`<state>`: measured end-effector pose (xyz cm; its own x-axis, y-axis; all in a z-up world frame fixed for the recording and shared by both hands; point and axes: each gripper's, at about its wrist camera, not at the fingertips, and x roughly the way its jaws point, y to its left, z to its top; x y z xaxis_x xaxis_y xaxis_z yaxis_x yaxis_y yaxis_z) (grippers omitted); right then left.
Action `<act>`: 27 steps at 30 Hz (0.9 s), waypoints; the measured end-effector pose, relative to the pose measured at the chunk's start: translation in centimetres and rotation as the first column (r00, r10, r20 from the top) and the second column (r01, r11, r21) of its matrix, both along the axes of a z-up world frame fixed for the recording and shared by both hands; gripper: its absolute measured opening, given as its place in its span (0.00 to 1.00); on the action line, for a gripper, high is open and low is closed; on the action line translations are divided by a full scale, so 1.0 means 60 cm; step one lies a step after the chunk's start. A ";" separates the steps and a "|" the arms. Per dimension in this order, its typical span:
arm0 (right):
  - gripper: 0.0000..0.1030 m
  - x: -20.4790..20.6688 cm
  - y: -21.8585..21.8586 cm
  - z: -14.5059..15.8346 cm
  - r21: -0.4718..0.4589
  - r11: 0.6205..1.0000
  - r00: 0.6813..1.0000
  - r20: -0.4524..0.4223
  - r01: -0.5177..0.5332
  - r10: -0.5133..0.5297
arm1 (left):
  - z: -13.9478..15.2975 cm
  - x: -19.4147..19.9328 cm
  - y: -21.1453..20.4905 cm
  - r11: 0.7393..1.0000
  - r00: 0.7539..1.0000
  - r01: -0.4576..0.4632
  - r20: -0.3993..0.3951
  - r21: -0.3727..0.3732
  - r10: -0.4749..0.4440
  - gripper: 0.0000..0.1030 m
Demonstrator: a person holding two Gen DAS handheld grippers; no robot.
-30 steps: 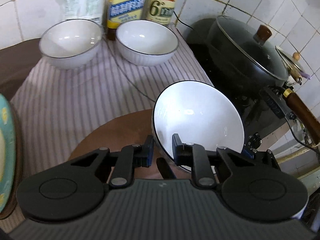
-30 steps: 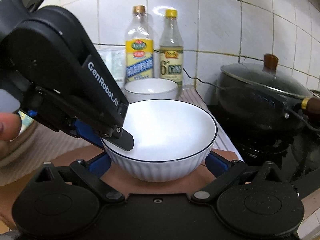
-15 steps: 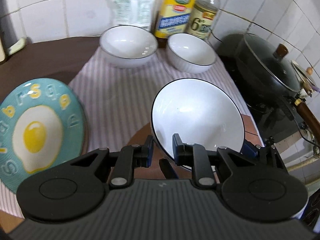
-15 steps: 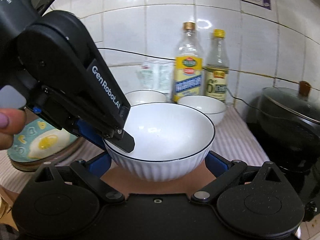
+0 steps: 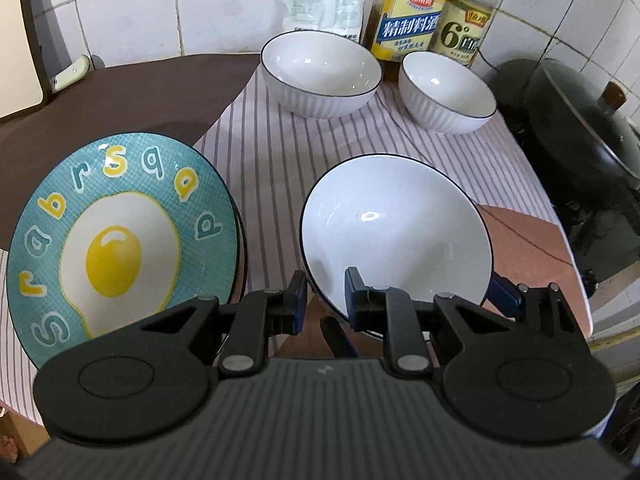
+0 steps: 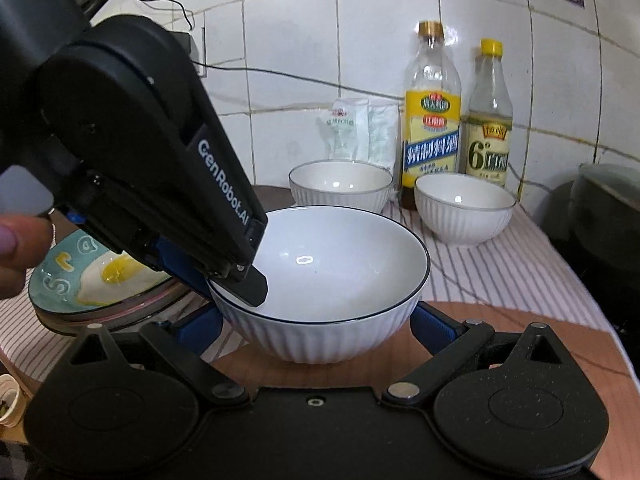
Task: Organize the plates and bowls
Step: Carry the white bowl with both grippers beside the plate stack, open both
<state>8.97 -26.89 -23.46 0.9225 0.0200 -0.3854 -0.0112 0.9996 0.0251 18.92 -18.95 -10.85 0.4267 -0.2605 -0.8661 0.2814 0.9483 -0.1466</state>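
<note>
A white ribbed bowl with a dark rim [image 5: 396,236] [image 6: 332,276] is held above the counter. My left gripper [image 5: 326,296] [image 6: 236,276] is shut on its near-left rim, one finger inside and one outside. My right gripper [image 6: 316,324] has its blue fingers around the bowl's sides, shut on it. Two more white bowls [image 5: 320,72] [image 5: 446,92] stand at the back on the striped cloth [image 5: 280,152]; they also show in the right wrist view [image 6: 340,186] [image 6: 464,208]. A teal fried-egg plate [image 5: 116,232] [image 6: 96,276] tops a stack at left.
Two bottles [image 6: 430,112] [image 6: 488,120] and a white packet [image 6: 356,128] stand against the tiled wall. A black lidded wok [image 5: 588,128] sits on the stove at right. A brown mat [image 6: 500,328] lies under the held bowl.
Both grippers and the held bowl have moved left and back from the stove. The egg plate has come fully into view and the wok has slid to the right edge.
</note>
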 end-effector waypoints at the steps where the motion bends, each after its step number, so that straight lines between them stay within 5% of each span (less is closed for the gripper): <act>1: 0.99 0.001 -0.001 -0.002 -0.002 1.000 1.000 -0.004 -0.004 0.004 | -0.002 0.001 0.000 1.000 1.000 0.000 -0.003 0.002 0.000 0.18; 17: 0.98 -0.013 0.018 0.019 -0.109 0.994 0.995 -0.097 0.016 -0.026 | 0.009 -0.010 0.017 1.000 1.000 -0.002 -0.031 0.008 0.003 0.25; 27: 0.98 -0.061 0.004 0.100 0.020 1.000 0.998 -0.051 0.022 -0.021 | 0.075 -0.044 0.054 0.999 0.999 0.032 0.025 0.010 -0.032 0.40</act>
<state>5.33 -26.65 -17.47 0.9020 0.0084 -0.4317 0.0124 0.9989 0.0454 16.26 -15.72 -6.35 0.4403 -0.2658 -0.8576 0.3154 0.9401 -0.1295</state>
